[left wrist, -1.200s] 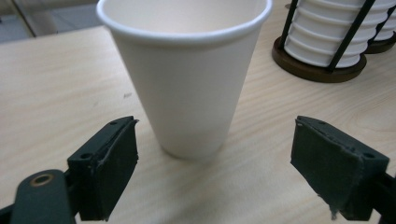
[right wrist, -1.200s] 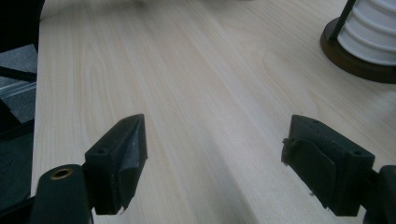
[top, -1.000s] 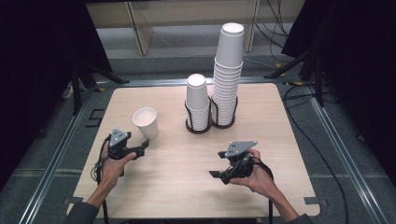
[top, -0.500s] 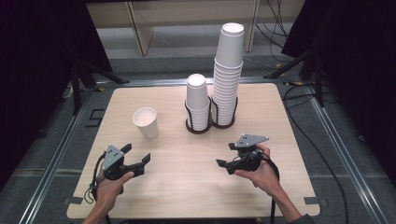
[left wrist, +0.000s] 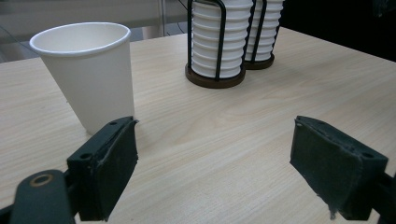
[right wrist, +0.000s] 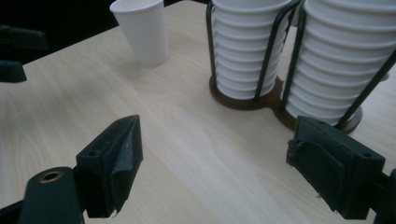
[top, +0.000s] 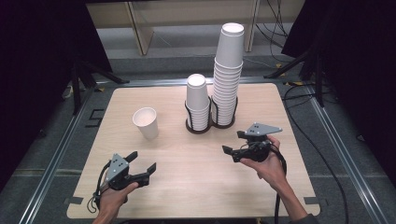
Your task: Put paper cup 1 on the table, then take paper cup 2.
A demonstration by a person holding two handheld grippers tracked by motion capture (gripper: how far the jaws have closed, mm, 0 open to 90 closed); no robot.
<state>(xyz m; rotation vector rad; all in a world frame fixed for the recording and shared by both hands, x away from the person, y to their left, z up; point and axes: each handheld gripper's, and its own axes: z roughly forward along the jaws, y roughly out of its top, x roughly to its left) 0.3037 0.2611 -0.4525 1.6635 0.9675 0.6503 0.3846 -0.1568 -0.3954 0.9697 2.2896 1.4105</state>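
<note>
A single white paper cup [top: 145,122] stands upright, mouth up, on the left half of the wooden table [top: 187,186]. My left gripper [top: 144,160] hovers near the front left, well short of the cup, open and empty; its own view shows the cup [left wrist: 88,70] beyond its left jaw. Two stacks of white cups sit in a black wire holder [top: 201,128]: a short stack [top: 197,100] and a tall stack [top: 228,70]. My right gripper [top: 232,142] is held open and empty just in front of the holder, facing the stacks [right wrist: 243,51].
The table ends close behind my hands at the front and has rounded corners. Cables [top: 322,154] trail over the floor to the right of the table. Dark stands and a metal floor frame [top: 56,158] surround it.
My left gripper has pulled back from beside the single cup toward the front left of the table. The right gripper has lifted and shifted slightly toward the cup stacks.
</note>
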